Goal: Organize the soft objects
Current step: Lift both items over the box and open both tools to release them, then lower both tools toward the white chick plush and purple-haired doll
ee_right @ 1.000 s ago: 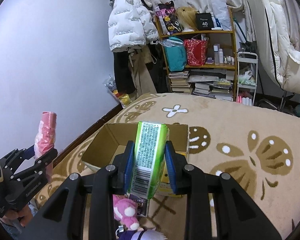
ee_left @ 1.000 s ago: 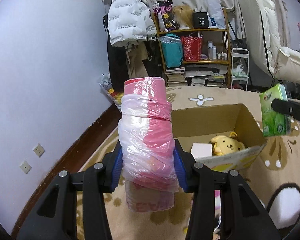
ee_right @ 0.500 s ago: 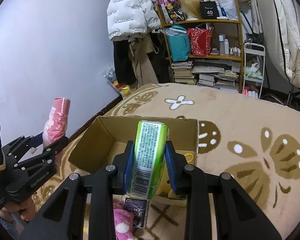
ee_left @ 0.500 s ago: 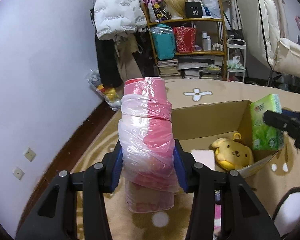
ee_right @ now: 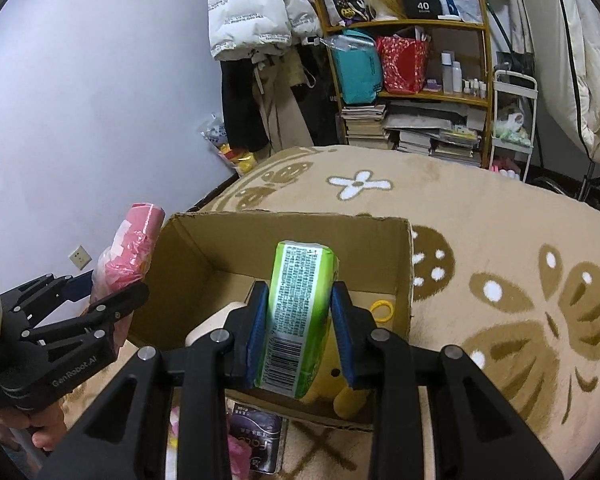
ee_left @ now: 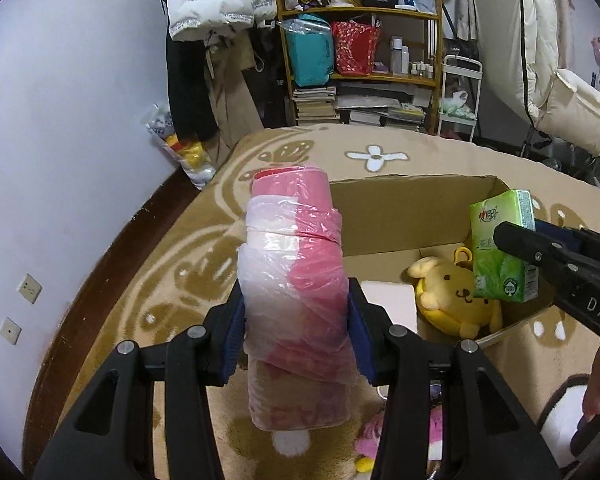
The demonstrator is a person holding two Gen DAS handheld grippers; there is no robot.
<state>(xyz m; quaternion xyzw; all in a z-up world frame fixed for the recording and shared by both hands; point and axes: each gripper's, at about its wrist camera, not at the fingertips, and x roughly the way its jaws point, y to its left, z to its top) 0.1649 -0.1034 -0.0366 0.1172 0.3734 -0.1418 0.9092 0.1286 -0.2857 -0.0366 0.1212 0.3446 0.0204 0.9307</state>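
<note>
My left gripper (ee_left: 296, 304) is shut on a pink roll wrapped in clear plastic (ee_left: 296, 248), held upright just left of the open cardboard box (ee_left: 400, 208). My right gripper (ee_right: 300, 300) has a green tissue pack (ee_right: 300, 280) between its blue pads, and its jaws are opening while the pads still touch the pack. The pack hangs over the inside of the box, above a yellow plush toy (ee_left: 456, 296). A white block (ee_left: 388, 300) lies beside the plush. The right wrist view shows the pink roll (ee_right: 128, 248) at the box's left wall (ee_right: 204, 248).
The box stands on a tan patterned rug (ee_right: 500, 240). In front of it lie a pink plush (ee_left: 372, 436) and a dark packet (ee_right: 260, 444). A crowded shelf (ee_left: 360, 40) and hanging coats fill the back. A lilac wall with sockets (ee_left: 28, 288) runs along the left.
Both grippers have sunk and come closer to the box. The green pack went from beside the box's right wall to over its inside. The pink roll is still held.
</note>
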